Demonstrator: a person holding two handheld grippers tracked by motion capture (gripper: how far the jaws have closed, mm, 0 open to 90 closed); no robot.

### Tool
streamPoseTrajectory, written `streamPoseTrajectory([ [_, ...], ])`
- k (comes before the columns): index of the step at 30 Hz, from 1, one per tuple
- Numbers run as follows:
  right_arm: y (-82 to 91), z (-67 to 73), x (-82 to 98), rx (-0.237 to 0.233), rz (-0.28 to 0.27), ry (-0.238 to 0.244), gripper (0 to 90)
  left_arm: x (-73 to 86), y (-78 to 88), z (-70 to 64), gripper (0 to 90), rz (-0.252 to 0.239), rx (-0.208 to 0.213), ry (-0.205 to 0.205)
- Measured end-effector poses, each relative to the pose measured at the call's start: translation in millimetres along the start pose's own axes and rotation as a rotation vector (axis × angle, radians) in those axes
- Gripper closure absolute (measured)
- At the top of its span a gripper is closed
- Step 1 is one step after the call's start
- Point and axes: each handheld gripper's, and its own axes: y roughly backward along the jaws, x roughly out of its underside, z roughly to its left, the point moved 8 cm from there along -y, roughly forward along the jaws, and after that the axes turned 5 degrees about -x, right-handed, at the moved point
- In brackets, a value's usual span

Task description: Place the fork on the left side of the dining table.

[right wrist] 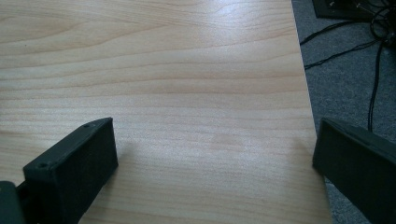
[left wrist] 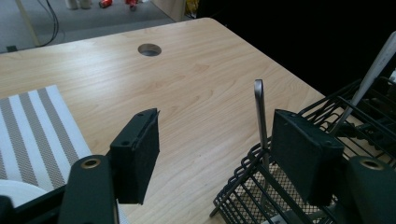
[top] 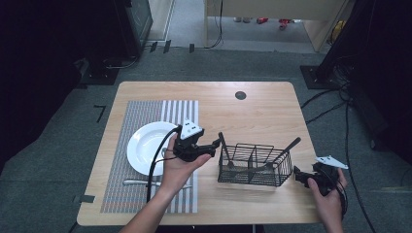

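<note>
A black wire cutlery basket [top: 255,166] stands on the wooden table [top: 252,111], right of centre. A metal utensil handle [top: 222,141] stands upright in its left end, and another handle [top: 290,145] leans out at its right. My left gripper [top: 213,145] is level at the basket's left end. In the left gripper view, the left gripper [left wrist: 217,121] has its jaws apart and the upright handle [left wrist: 260,116] stands between them, close to the right jaw, with no pad pressing on it. My right gripper [top: 297,174] sits open beside the basket's right end. In the right gripper view, the right gripper [right wrist: 215,130] holds nothing over bare wood.
A striped placemat [top: 145,116] lies at the left with a white plate [top: 145,145] on it and a metal utensil [top: 138,182] in front of the plate. A round cable hole [top: 240,95] sits near the far edge. The table's right edge [right wrist: 308,93] is close to the right gripper.
</note>
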Motion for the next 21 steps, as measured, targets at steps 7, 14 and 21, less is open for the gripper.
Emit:
streamPoseTrajectory([
  [7,0.0,-0.1,-0.1,0.000,-0.001,0.001,0.0,0.8,-5.5,-1.6,50.3,0.004,0.043,0.016],
  [14,0.0,-0.2,-0.1,0.000,-0.001,0.003,0.0,-2.6,-7.9,-6.0,56.5,0.001,0.100,0.028],
  [21,0.0,-0.1,0.0,0.001,-0.001,0.001,0.0,-5.7,-16.0,-13.0,67.5,0.011,0.137,0.029],
])
